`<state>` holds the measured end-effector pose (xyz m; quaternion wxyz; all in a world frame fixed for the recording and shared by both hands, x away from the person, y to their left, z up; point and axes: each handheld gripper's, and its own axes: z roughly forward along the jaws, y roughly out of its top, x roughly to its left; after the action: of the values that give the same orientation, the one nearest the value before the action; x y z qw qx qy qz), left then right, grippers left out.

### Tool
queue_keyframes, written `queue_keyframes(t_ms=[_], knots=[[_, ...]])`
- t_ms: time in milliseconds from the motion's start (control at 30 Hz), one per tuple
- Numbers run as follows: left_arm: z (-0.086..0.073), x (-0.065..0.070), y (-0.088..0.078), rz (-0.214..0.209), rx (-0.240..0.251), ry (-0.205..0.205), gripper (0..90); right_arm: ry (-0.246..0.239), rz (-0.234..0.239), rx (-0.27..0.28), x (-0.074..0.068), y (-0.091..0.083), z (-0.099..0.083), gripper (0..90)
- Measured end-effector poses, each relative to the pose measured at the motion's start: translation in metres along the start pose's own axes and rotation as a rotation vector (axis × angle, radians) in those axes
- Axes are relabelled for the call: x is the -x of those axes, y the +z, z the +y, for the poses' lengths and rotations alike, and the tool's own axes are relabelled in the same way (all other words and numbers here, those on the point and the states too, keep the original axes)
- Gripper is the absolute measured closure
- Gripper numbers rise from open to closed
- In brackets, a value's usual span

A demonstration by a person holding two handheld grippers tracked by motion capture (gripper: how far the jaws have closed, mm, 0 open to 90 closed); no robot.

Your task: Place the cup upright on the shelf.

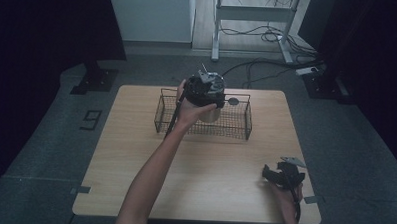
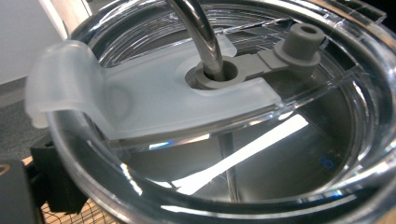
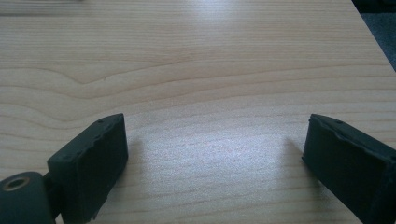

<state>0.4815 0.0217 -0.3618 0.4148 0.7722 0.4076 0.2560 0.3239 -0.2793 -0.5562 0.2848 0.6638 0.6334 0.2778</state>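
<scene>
At the near edge of the surface (image 1: 134, 180) the right hand-held gripper (image 1: 283, 176) rests with jaws wide apart and nothing between them. Farther off, the left hand-held gripper (image 1: 203, 89) holds a clear-lidded cup (image 1: 211, 114), straw (image 2: 201, 32) through its lid (image 2: 224, 121), inside the wire basket (image 1: 236, 124); its jaws appear clamped on the cup, one black jaw pressed against the rim. The cup looks nearly delivered: setting it down and letting go remain
</scene>
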Motion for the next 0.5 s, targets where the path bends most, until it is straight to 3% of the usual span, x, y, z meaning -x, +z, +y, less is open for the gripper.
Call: queue_keyframes(t_ms=[333, 500], knots=[[-0.013, -0.002, 0.019, 0.011, -0.034, -0.012, 4.3, 0.002, 0.001, 0.0, 0.0, 0.0, 0.0, 6.4], [-0.015, -0.006, 0.021, 0.005, -0.018, -0.041, 4.3, 0.002, 0.001, -0.001, 0.0, 0.0, 0.0, 6.4]])
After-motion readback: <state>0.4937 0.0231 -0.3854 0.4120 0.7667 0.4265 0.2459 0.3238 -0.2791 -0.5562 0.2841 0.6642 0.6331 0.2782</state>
